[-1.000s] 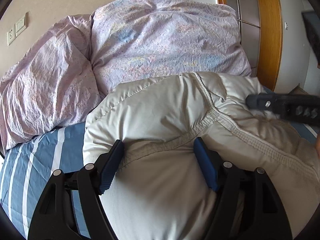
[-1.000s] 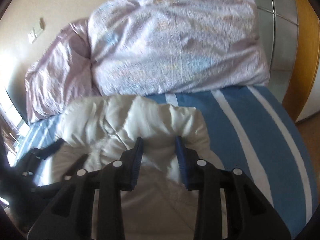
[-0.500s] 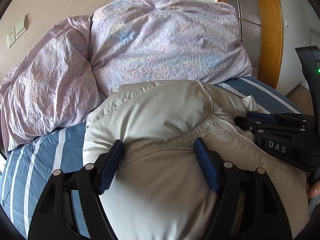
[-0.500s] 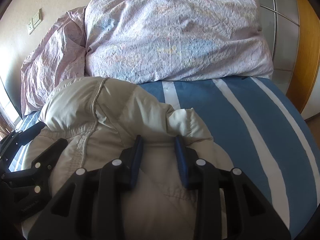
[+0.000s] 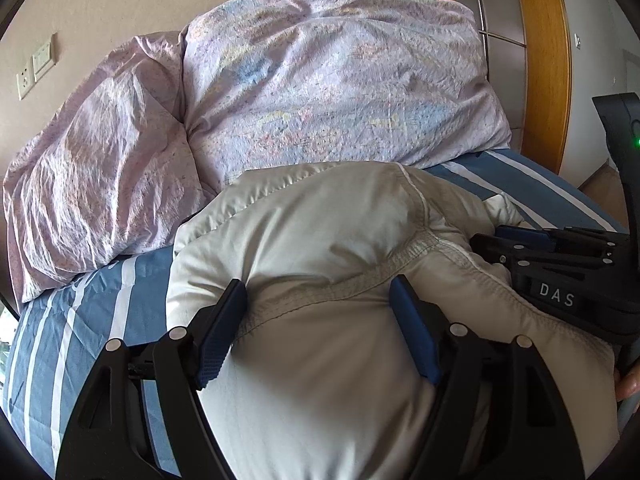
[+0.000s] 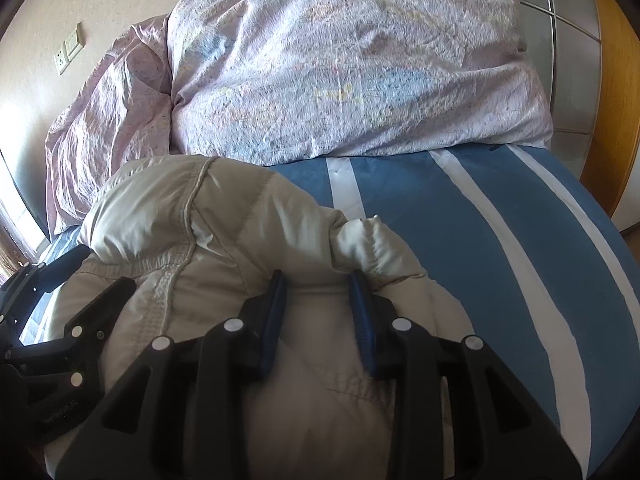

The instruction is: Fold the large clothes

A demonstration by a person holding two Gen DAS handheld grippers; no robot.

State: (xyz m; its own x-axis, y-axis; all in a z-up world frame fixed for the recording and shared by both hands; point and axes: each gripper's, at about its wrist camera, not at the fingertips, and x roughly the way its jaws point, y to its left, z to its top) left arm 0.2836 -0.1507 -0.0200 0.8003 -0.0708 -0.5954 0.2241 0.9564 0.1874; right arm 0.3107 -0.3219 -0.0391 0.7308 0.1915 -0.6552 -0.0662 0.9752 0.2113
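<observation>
A puffy cream down jacket lies bunched on the blue striped bed sheet. My left gripper has its jaws wide around a thick bulge of the jacket just below a stitched seam, and both blue pads press into the fabric. My right gripper is shut on a narrower fold of the jacket at its right edge. Each tool shows in the other's view: the right gripper lies low at the right, the left gripper at the lower left. The jacket's near part is hidden under the grippers.
A big lilac duvet is heaped against the wall just behind the jacket. Bare striped sheet spreads to the right up to the bed's edge. A wooden door frame and wall sockets stand beyond. A hand shows at the right.
My right gripper came down with its fold of the jacket, and the raised fabric settled lower onto the bed. The left gripper stayed put on its bulge.
</observation>
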